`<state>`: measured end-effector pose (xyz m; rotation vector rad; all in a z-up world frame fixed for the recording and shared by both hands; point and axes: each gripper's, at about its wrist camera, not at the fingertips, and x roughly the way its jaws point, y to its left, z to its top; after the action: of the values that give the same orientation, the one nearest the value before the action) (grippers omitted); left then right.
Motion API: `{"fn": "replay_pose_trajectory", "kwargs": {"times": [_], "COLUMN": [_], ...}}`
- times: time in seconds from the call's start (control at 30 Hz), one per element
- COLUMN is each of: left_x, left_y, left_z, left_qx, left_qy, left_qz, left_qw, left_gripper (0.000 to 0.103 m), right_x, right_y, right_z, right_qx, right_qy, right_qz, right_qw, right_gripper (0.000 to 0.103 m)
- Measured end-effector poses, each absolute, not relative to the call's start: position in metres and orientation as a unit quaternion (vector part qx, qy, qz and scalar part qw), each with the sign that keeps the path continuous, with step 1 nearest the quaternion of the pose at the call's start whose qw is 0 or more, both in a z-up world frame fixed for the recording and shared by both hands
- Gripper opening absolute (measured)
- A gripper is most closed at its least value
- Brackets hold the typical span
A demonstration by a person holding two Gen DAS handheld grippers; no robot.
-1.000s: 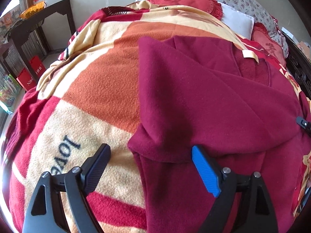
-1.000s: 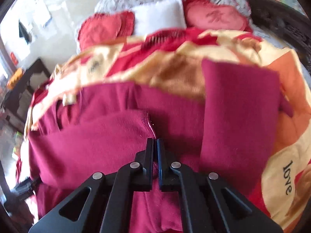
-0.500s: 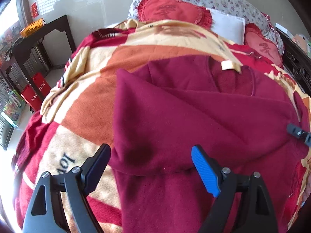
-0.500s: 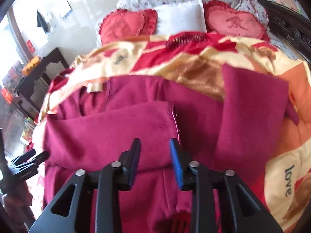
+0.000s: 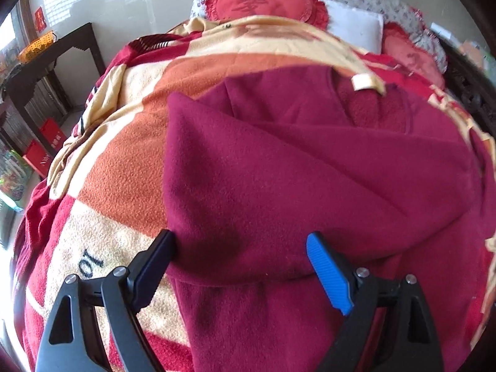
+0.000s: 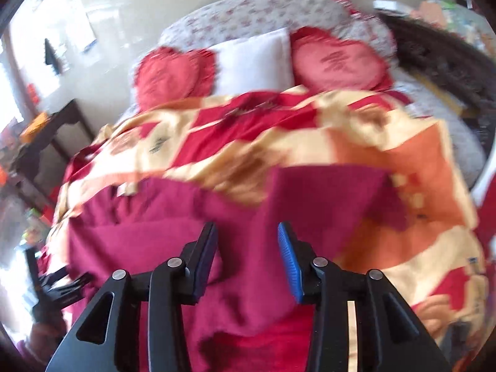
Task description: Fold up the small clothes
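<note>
- Two hand-held grippers work over one dark red fleece top (image 5: 279,186) that lies on a patterned blanket (image 5: 117,167) spread across the bed.
- In the left wrist view the top fills the centre and the 3 o'clock side; its neckline, with a pale label (image 5: 364,82), sits toward 1 o'clock, and one sleeve is folded across the body.
- Left hand-held gripper (image 5: 240,259): jaws spread wide and holding nothing; the fold's lower edge and corner lie between them, and the black finger (image 5: 155,266) is just beside that corner at 7 o'clock.
- Right hand-held gripper (image 6: 246,252): its jaws have just been opening and now stand partly apart, with only the cloth lying below them and nothing pinched; this view is blurred.
- In the right wrist view the other side (image 6: 328,204) of the top lies flat toward 2 o'clock on the blanket, apparently not yet folded in.
- Handling, as I judge it: the fleece looks soft, light and limp, so it will sag and drape rather than hold its shape; its nap should grip the pads well.
- Best holds seem to be a hem corner or sleeve cuff, pinching both layers close to the edge so the fold stays straight.
</note>
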<state>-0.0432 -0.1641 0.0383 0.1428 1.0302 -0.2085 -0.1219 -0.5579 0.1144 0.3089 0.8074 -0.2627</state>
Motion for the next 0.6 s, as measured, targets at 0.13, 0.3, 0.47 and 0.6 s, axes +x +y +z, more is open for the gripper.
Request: {"fn": "replay_pose_trajectory", "kwargs": {"times": [0.13, 0.3, 0.47, 0.6], "left_x": [-0.045, -0.047, -0.05, -0.051], "left_y": [-0.156, -0.147, -0.13, -0.119], "left_z": [0.055, 0.064, 0.064, 0.062], "left_qx": [0.057, 0.055, 0.046, 0.032], "left_qy": [0.479, 0.478, 0.482, 0.49], "left_qz": [-0.12, -0.133, -0.124, -0.112], "left_qw": [0.868, 0.867, 0.866, 0.864], "left_gripper": [0.09, 0.09, 0.09, 0.09], "right_x": [-0.131, -0.11, -0.123, -0.112], "right_y": [-0.602, -0.636, -0.681, -0.702], "right_z": [0.126, 0.11, 0.065, 0.03], "right_qx": [0.175, 0.233, 0.374, 0.438], "right_qy": [0.375, 0.396, 0.347, 0.333], "right_qz": [-0.196, -0.198, -0.255, -0.221], "right_qw": [0.889, 0.866, 0.821, 0.806], "right_gripper": [0.029, 0.038, 0.038, 0.031]}}
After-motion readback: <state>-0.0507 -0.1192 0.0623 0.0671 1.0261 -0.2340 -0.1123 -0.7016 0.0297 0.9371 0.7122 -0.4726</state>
